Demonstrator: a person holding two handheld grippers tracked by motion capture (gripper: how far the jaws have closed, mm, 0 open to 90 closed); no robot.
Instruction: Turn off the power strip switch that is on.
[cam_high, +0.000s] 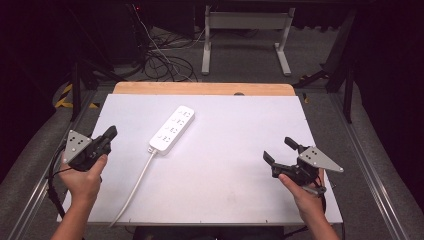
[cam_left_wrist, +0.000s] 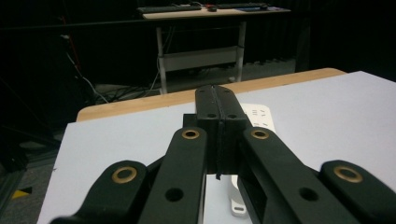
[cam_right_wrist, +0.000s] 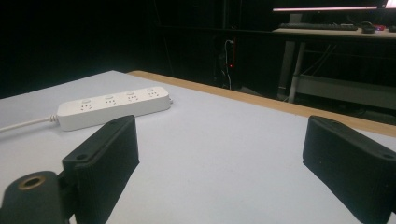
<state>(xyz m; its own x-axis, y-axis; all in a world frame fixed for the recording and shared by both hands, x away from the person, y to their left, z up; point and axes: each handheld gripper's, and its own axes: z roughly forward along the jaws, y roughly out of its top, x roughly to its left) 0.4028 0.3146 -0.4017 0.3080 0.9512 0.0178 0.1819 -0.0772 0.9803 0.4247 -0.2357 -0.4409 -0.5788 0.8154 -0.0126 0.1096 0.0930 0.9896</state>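
A white power strip (cam_high: 172, 129) lies slantwise on the white table top (cam_high: 235, 150), left of the middle, and its white cable (cam_high: 135, 187) runs to the front edge. The left gripper (cam_high: 110, 132) is held at the table's left edge, just left of the strip, its jaws pressed together on nothing. In the left gripper view the shut gripper (cam_left_wrist: 217, 91) hides most of the power strip (cam_left_wrist: 257, 114). The right gripper (cam_high: 278, 148) hovers near the right front of the table with its jaws wide apart. In the right gripper view this open gripper (cam_right_wrist: 224, 149) frames bare table, with the power strip (cam_right_wrist: 114, 106) far left.
A wooden strip (cam_high: 200, 88) borders the table's far edge. Beyond it the floor holds tangled cables (cam_high: 160, 60) and a desk's white legs (cam_high: 245, 30). Grey rails (cam_high: 372, 165) run along both sides of the table.
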